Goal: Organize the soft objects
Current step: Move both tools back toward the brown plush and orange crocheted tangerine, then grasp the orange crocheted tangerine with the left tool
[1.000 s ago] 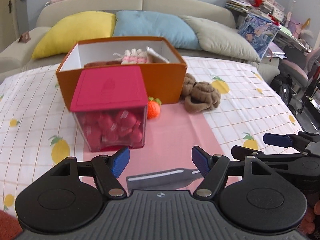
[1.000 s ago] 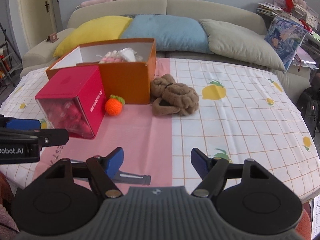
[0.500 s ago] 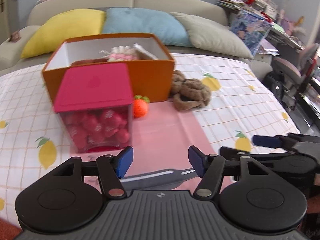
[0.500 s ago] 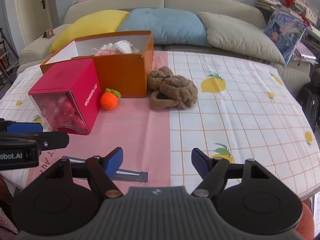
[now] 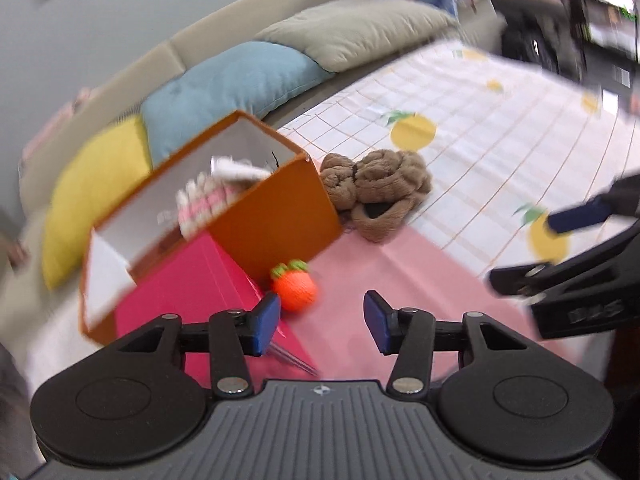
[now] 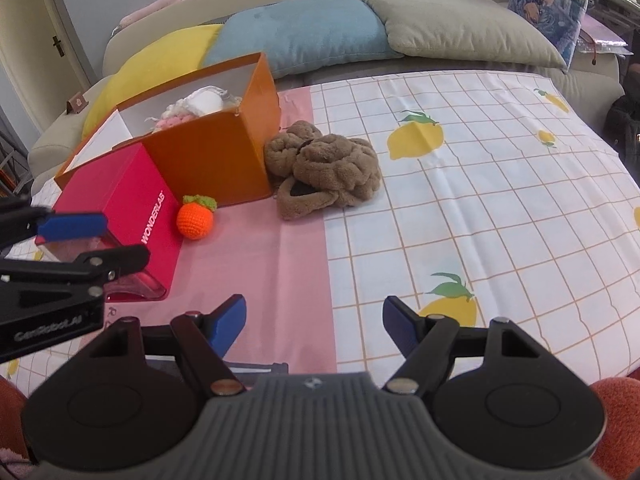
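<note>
Partway: orange box (image 6: 208, 160) holds some knits; crochet orange (image 6: 195, 220), brown plush (image 6: 324, 168) still out.
My left gripper (image 5: 316, 322) has just been closing, part-open, empty; right gripper (image 6: 312, 320) wide, empty.

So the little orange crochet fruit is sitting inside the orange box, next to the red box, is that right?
Not quite. The crochet fruit is not inside the orange box; it lies on the pink cloth in front of it, next to the red box. The right wrist view shows this clearly.

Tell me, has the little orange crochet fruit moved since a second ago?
No. The orange crochet fruit still sits against the orange box.
</note>
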`<state>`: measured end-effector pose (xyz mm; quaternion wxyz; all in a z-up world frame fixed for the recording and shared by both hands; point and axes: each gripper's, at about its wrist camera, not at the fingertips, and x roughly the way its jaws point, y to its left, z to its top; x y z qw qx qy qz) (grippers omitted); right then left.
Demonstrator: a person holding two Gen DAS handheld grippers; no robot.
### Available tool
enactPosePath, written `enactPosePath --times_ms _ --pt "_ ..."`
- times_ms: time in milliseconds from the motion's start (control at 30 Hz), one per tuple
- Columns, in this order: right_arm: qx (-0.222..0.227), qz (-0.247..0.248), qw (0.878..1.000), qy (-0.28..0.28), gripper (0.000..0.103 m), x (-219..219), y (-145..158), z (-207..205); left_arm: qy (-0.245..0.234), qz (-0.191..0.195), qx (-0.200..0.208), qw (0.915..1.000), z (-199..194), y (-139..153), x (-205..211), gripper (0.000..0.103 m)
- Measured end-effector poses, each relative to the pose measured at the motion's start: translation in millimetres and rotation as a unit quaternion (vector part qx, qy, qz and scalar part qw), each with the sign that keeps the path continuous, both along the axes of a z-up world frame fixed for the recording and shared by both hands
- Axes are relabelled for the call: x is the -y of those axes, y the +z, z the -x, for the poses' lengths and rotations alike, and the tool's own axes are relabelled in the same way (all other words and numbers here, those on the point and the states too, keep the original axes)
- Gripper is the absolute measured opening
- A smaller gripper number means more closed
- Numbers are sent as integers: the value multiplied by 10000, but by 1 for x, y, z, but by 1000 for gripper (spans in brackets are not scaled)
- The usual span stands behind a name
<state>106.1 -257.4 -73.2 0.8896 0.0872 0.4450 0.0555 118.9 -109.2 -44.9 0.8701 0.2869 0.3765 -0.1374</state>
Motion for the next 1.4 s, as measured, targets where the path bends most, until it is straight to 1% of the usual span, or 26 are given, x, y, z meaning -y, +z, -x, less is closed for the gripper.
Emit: enactPosePath --times_ms 67,167,267,333,400,500,600,767,1000,1067,1167,1200,1300,1367,1400 --pt "-8 -54 9999 -89 74 6 -3 -5 -91 -523 -29 9986 -10 -10 10 60" --pt "-62 -139 9996 -232 74 16 -9 -12 -172 -978 -332 9945 -26 -25 21 61" --pt "-79 -192 9992 -335 74 24 -13 -20 -248 -1489 -442 9876 -36 -41 32 61" --pt "-95 -228 9989 -399 74 28 -16 -24 -182 -1590 -620 9852 -45 -49 37 62" --pt "-150 -299 9984 -462 74 33 -21 -27 -126 -1715 -708 9826 -53 -57 41 63" --pt "-271 -389 9976 -501 74 38 -29 -30 -44 -2121 -794 9740 -64 -73 48 63" --pt "-368 -481 9967 -538 74 42 -34 -32 14 -2356 -878 9679 -75 -83 50 63" --pt "-447 -556 9957 -591 74 44 -41 -37 11 -2562 -982 9616 -87 -94 50 63" --pt "-526 -571 9952 -588 74 45 -45 -40 56 -2590 -1140 9591 -97 -106 45 63" --pt "-541 -577 9950 -604 74 45 -46 -40 66 -2594 -1098 9595 -98 -107 43 61" --pt "-540 -552 9952 -599 74 44 -46 -40 103 -2505 -1098 9618 -103 -106 43 55" --pt "-538 -549 9953 -586 74 44 -46 -41 102 -2441 -1130 9631 -104 -105 41 51" --pt "-464 -541 9963 -484 74 42 -44 -43 94 -2253 -1108 9679 -104 -101 35 49" --pt "-370 -510 9974 -340 74 41 -43 -46 101 -2088 -1104 9716 -103 -96 32 45" --pt "-319 -489 9980 -239 74 40 -42 -49 107 -1995 -1081 9739 -102 -92 31 45"
